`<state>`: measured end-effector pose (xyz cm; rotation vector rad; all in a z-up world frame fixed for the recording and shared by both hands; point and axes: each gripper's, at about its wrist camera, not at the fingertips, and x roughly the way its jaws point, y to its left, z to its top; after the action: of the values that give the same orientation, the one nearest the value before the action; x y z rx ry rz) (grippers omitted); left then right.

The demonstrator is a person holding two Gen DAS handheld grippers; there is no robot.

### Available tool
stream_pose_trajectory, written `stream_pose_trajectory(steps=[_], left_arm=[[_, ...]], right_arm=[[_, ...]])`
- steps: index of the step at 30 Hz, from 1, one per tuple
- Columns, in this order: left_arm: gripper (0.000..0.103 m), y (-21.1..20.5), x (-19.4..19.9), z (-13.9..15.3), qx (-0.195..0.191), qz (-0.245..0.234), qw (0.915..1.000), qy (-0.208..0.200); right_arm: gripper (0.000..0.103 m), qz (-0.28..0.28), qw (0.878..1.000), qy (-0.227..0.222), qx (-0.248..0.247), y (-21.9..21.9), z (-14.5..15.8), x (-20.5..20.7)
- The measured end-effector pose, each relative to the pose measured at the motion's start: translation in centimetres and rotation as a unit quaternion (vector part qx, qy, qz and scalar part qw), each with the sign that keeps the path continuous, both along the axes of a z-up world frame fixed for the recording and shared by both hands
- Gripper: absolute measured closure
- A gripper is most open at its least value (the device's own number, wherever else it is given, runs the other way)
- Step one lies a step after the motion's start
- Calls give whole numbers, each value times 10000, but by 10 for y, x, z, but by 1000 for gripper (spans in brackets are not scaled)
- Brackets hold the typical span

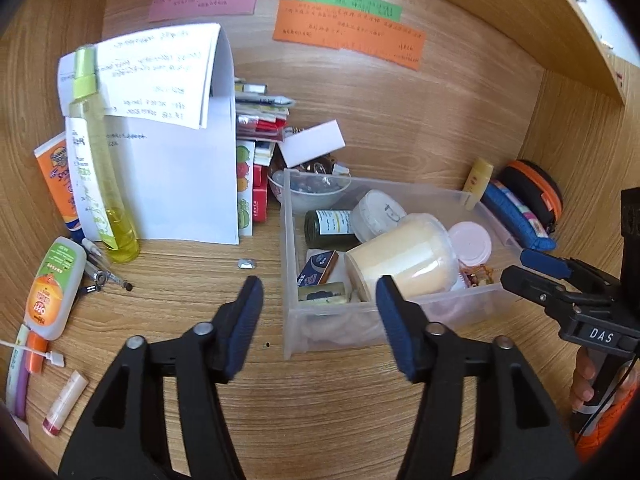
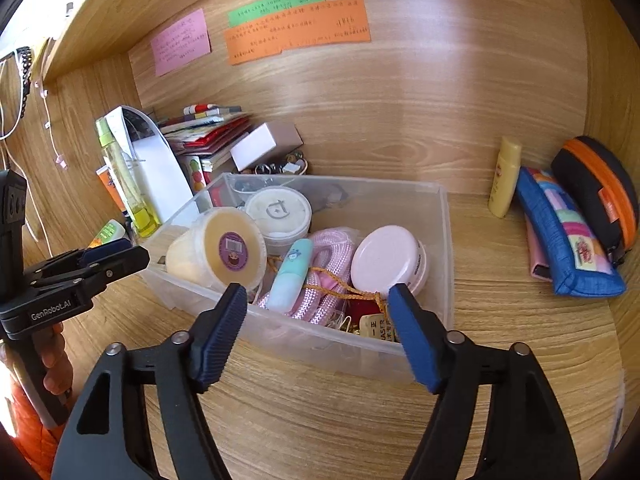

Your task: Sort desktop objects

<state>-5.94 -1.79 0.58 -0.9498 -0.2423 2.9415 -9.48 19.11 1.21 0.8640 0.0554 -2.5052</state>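
While my left wrist view alone catches the orange lotion bottle point(image 1: 50, 288) at nine o'clock, my right shows the mint tube point(image 2: 289, 275) inside the clear bin point(image 2: 442, 248). My left gripper point(image 1: 319, 325) and right gripper point(image 2: 316, 330) gape, holding nothing.

The right gripper point(image 1: 532, 270) bears "DAS" in white on its black body. The left gripper point(image 2: 116, 256) bears "GenRobot.AI". The white squeeze bottle point(image 1: 54, 288) reads "OFF" on its orange label. Writing on the wall notes is illegible.
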Motion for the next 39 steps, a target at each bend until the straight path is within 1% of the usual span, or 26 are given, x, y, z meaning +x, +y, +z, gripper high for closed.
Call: stream_pose_trajectory(steps=[2,3,4,5,6,8,11,13,16,17,18,19,21,22,24,28,31,39], left_arm=[[41,0,4,3,12,-10,10000,31],[39,0,6,4,1,1,10000,33],[37,1,9,6,-20,10,10000,46],[34,1,10,8,-20,3,10000,62],[32,2,12,9,-15,-13,10000,76],[32,3,17,12,43,-48,9999,83],[27,4,21,17,182,-97,9998,49],[26,6,25,19,198,-89,9997,73],[19,9,31,24,115,11,9998,143],[14,11,33,25,73,49,9998,170],[8,12,36,26,19,128,9997,200],[6,14,38,27,-34,223,9994,246],[6,18,43,28,-201,415,9984,331],[6,21,45,29,-297,457,9979,340],[5,24,48,29,-337,471,9978,332],[5,31,54,29,-375,446,9978,328],[5,39,59,31,-485,472,9971,353],[5,60,67,32,-703,307,9964,359]], right_arm=[[32,-12,10000,39,46,-1,2,3],[30,-20,9999,67,85,-2,3,6],[28,-20,9999,90,108,-2,4,8],[23,-33,9998,131,137,-2,5,10],[21,-50,9997,187,167,-2,6,13],[21,-36,9994,255,230,-3,8,20],[21,19,9990,332,293,-4,11,27],[20,49,9986,394,336,-4,13,33],[16,89,9984,446,327,-3,16,41],[13,94,9984,461,308,-2,17,44],[10,92,9984,481,295,-1,18,47],[9,76,9982,514,285,0,19,50],[3,26,9979,581,291,2,21,54],[3,11,9977,614,298,3,21,57],[2,27,9976,630,290,6,22,61],[2,39,9977,629,245,13,24,68],[2,29,9977,644,220,18,25,73],[2,-15,9974,701,144,30,28,81]])
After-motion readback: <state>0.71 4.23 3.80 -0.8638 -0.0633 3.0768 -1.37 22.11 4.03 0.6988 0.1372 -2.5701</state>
